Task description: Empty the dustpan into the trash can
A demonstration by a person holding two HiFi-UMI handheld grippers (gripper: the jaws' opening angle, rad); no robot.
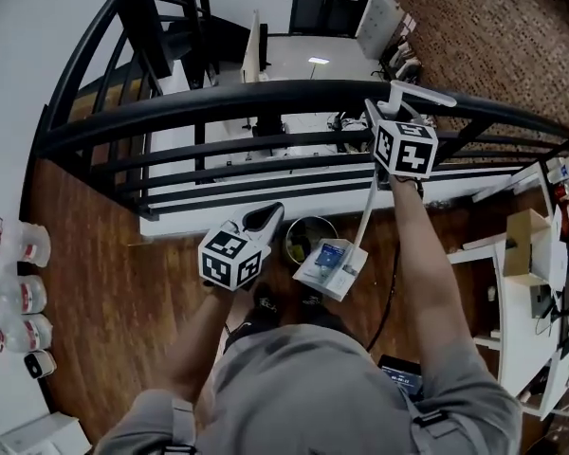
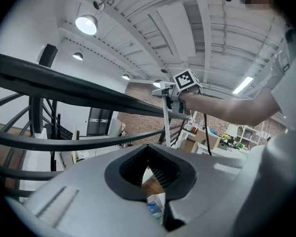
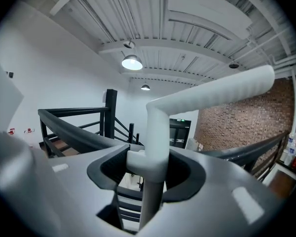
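Now: dustpan [image 1: 330, 268] hangs just beside the trash can [image 1: 302, 227], untipped.
Doing it well: I'd bring the pan's lip over the can's rim first, then tilt slowly.
Right tool [image 3: 149, 166]: clamped on the dustpan's long handle [image 1: 368, 205].
Left tool [image 2: 149, 174]: tips together, empty.
Dustpan's place: low by the floor, well below the right tool.

Industrial loft workspace: black mezzanine railing [image 1: 266, 95], brick wall [image 1: 493, 36], cluttered shelves [image 1: 514, 320].
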